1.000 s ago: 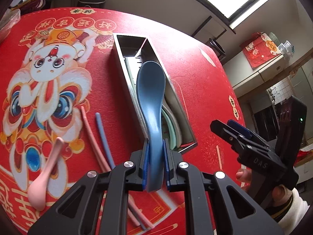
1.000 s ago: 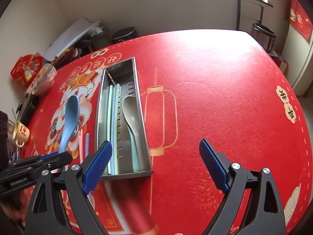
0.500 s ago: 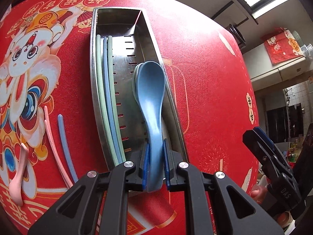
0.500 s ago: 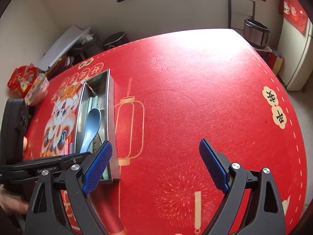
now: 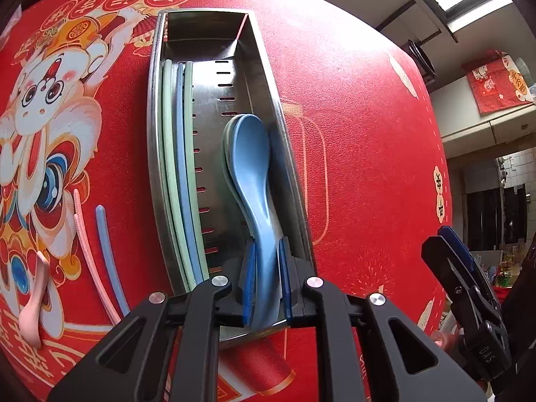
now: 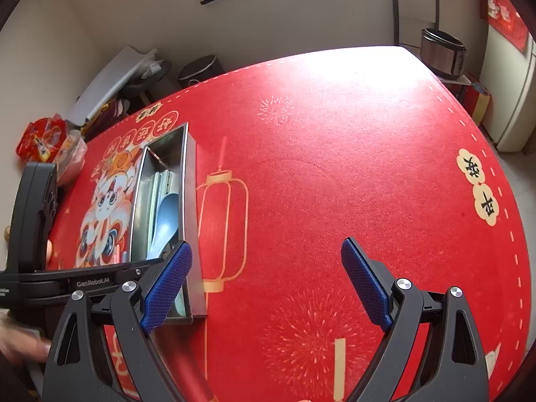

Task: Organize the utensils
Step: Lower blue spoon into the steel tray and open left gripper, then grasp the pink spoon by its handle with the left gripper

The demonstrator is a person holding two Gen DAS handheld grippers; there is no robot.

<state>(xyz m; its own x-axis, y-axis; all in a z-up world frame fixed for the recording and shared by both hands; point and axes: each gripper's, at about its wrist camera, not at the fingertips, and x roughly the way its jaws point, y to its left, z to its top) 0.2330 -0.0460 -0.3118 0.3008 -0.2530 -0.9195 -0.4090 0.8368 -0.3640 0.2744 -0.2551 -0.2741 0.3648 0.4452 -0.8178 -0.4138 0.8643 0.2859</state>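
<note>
Progress: the sorting is judged to be a little past its midpoint, since several utensils are already housed in the steel tray (image 5: 268, 77) and three are left on the red tablecloth (image 5: 351, 134).
Tray contents, left side: two pale green chopsticks (image 5: 167, 167) and one blue chopstick (image 5: 182, 167) are laid lengthwise against the left wall.
Tray contents, right side: a pale green spoon (image 5: 226, 154) is seen lying under the blue spoon (image 5: 249, 164), only its edge showing.
Left gripper (image 5: 267, 284): its jaws are nearly shut and are clamped on the handle of the blue spoon, whose bowl is lowered into the right half of the tray, over the green spoon; whether the bowl is already resting there cannot be told.
Step in hand: placing of the blue spoon is judged almost done; release is not yet made.
Right gripper (image 6: 266, 283): its jaws are spread wide and nothing is held; it is poised over bare cloth to the right of the tray.
Left to do: a pink spoon (image 5: 31, 305), a pink chopstick (image 5: 87, 251) and a loose blue chopstick (image 5: 109, 258) are seen on the cloth, left of the tray and near the holder.
</note>
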